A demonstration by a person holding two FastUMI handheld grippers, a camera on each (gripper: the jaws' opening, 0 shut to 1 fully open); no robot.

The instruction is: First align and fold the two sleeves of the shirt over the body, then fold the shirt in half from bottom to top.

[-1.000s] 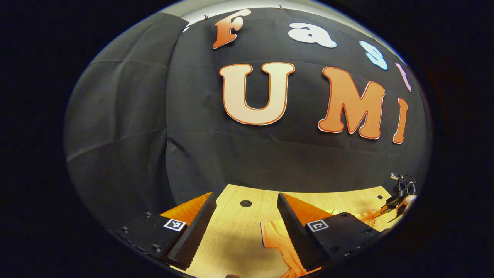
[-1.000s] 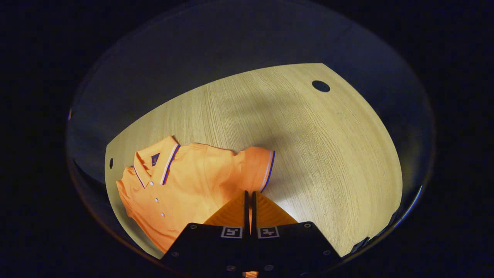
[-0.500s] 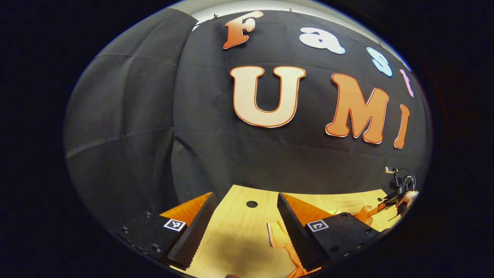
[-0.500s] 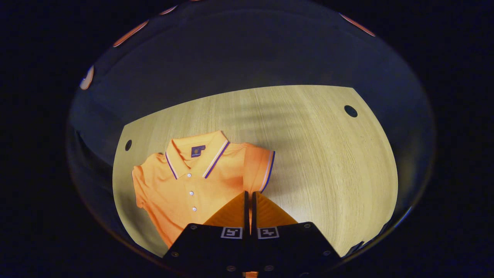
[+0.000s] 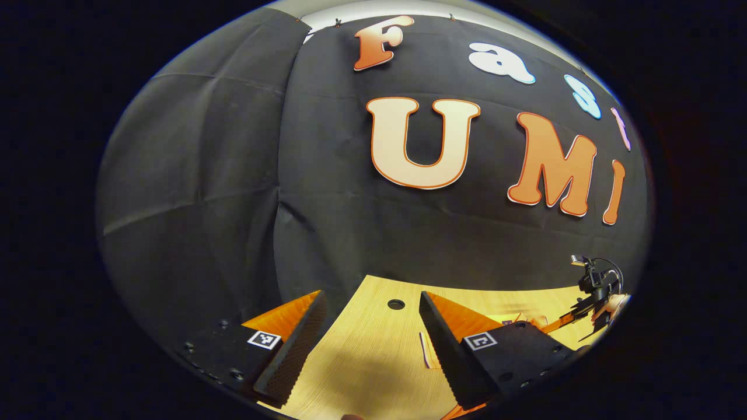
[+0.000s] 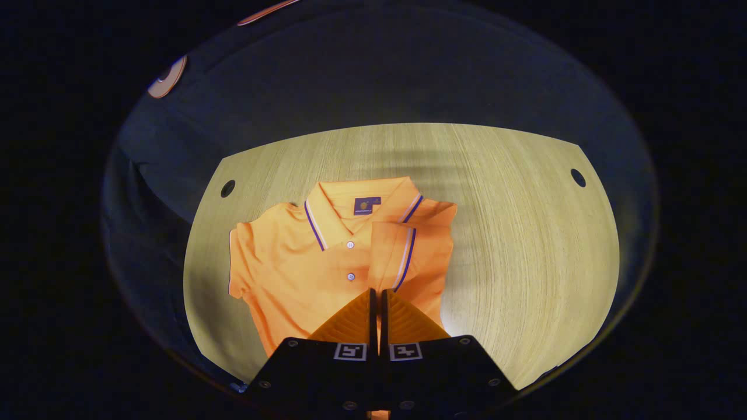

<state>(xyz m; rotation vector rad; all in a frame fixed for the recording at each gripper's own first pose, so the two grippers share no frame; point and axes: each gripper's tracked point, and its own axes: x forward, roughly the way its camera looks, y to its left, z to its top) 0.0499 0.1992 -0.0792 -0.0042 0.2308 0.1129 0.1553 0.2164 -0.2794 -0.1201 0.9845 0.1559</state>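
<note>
In the right gripper view, an orange polo shirt lies front-up on a pale wooden table, in the centre and lower left of the frame. Its collar, trimmed with white and dark blue stripes, points toward the top of the frame, with a small dark label inside the neck. Two white buttons sit below the collar. One sleeve, edged with the same stripes, lies folded across the chest, just right of the buttons. The other sleeve spreads flat to the left, its cuff near the table's left edge. The right gripper rises from the bottom centre with its jaws clenched together, only a thin slit between them. The tips overlap the shirt just below the folded sleeve's cuff; whether they pinch the cloth cannot be told. Two round holes mark the table, one at upper left and one at upper right.

In the left gripper view, the left gripper sits at the bottom of the frame with its jaws released and spread wide, bare table between them. A sliver of the shirt shows beside the right-hand finger, low in the frame. A round hole lies in the table just beyond the tips. At the far right edge, a hand holds the other gripper above the table.
</note>
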